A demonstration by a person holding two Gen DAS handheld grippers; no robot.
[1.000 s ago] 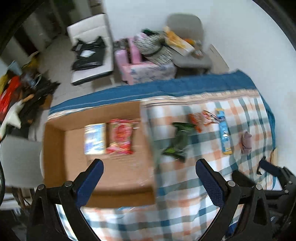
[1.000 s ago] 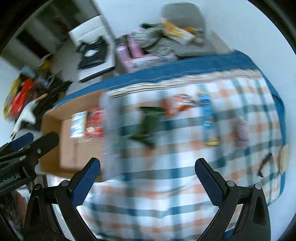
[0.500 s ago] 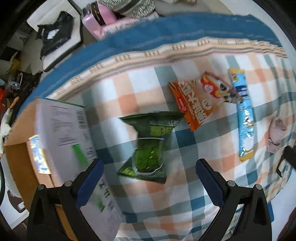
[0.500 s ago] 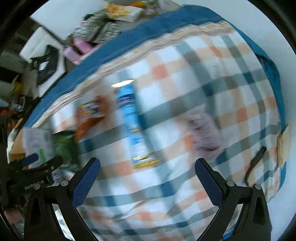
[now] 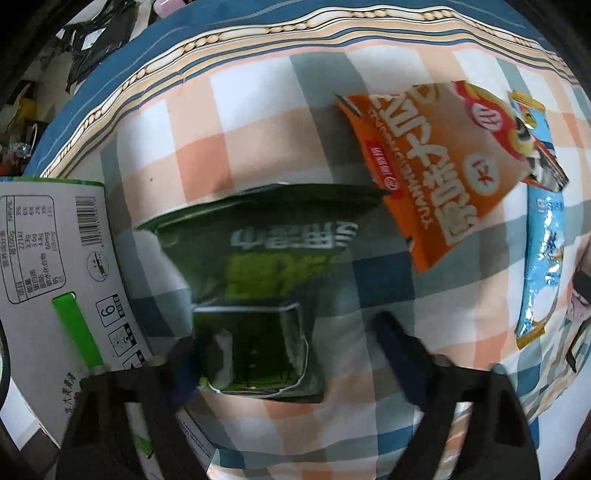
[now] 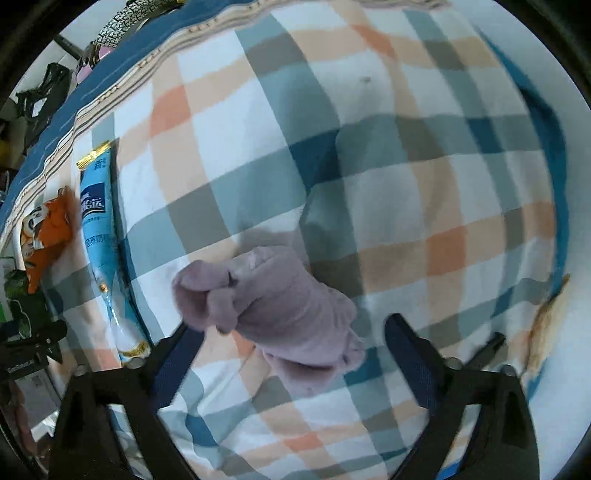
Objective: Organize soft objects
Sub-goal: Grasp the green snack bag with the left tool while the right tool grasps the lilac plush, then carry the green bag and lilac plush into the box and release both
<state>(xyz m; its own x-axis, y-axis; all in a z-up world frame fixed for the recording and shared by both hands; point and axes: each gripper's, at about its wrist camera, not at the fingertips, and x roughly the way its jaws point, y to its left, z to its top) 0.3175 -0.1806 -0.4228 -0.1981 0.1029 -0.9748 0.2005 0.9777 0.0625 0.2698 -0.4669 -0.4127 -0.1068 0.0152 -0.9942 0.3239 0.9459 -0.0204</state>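
A green snack bag (image 5: 258, 280) lies on the checked cloth (image 5: 207, 110). My left gripper (image 5: 291, 354) is open, low over the bag's near end, one finger on each side. An orange snack bag (image 5: 436, 177) and a long blue packet (image 5: 543, 266) lie to its right. In the right wrist view a mauve plush cloth (image 6: 273, 314) lies bunched on the cloth. My right gripper (image 6: 291, 362) is open, its fingers either side of the plush's near part. The blue packet (image 6: 101, 251) and orange bag (image 6: 46, 236) show at the left.
A white cardboard box flap (image 5: 62, 280) with a barcode and green stripe stands just left of the left gripper. The blue blanket border (image 5: 258, 33) runs along the far edge. The cloth's right edge (image 6: 554, 206) drops off, with the left gripper's body (image 6: 26, 354) at the left.
Both grippers have dropped close to the cloth. The left one has closed in on the green bag, the right one has moved right and down onto the mauve plush. Both stay open.
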